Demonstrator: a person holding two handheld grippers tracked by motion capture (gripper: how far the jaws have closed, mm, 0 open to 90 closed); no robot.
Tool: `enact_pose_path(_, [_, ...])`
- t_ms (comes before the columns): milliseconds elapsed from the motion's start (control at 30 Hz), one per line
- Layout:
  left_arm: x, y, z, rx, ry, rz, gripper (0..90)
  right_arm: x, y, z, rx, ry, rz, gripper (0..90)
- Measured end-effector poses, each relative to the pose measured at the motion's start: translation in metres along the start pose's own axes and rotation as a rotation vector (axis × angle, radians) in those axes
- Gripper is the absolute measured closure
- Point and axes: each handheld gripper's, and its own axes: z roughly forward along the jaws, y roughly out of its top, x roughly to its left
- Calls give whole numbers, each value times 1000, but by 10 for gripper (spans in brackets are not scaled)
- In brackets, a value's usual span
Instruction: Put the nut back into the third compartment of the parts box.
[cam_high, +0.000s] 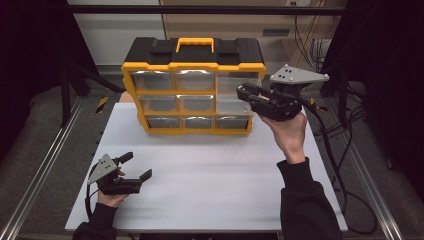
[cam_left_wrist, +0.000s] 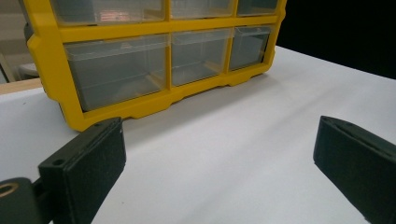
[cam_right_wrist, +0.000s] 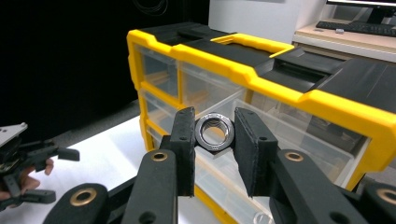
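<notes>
The right gripper (cam_right_wrist: 214, 140) was closed on a metal nut (cam_right_wrist: 214, 132), its pads bearing on the nut's opposite sides with the threaded bore facing the camera. In the high view, this gripper (cam_high: 245, 93) was held raised at about 2 o'clock from the centre of the table (cam_high: 210, 180), its jaw tips at the right-hand column of the drawer organizer (cam_high: 193, 85).

The organizer stood at 12 o'clock on the table, with a yellow frame, a black top and clear drawers in three columns. A right-hand drawer (cam_right_wrist: 261, 144) appeared pulled out directly below and behind the nut; its exact row could not be confirmed.

The left gripper (cam_high: 136, 167) rested at 8 o'clock on the table, jaws wide apart with nothing between them, pointing toward the organizer's lower rows (cam_left_wrist: 163, 60).

Status, as judged: the nut had been picked up and brought to the organizer. Remaining steps were likely to position the nut over the open drawer, release it, and close the drawer. None of these appeared done.
</notes>
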Motion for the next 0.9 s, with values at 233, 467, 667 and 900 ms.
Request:
enact_pose_path(233, [0, 0, 0, -1, 0, 0, 23, -9, 9, 16, 24, -37, -1, 702])
enact_pose_path(467, [0, 0, 0, -1, 0, 0, 23, -21, 9, 31, 59, -66, 23, 702])
enact_pose_path(667, [0, 0, 0, 0, -1, -1, 23, -23, 5, 44, 101, -87, 18, 701])
enact_pose_path(900, [0, 0, 0, 0, -1, -1, 23, -23, 2, 52, 144, -108, 1, 701])
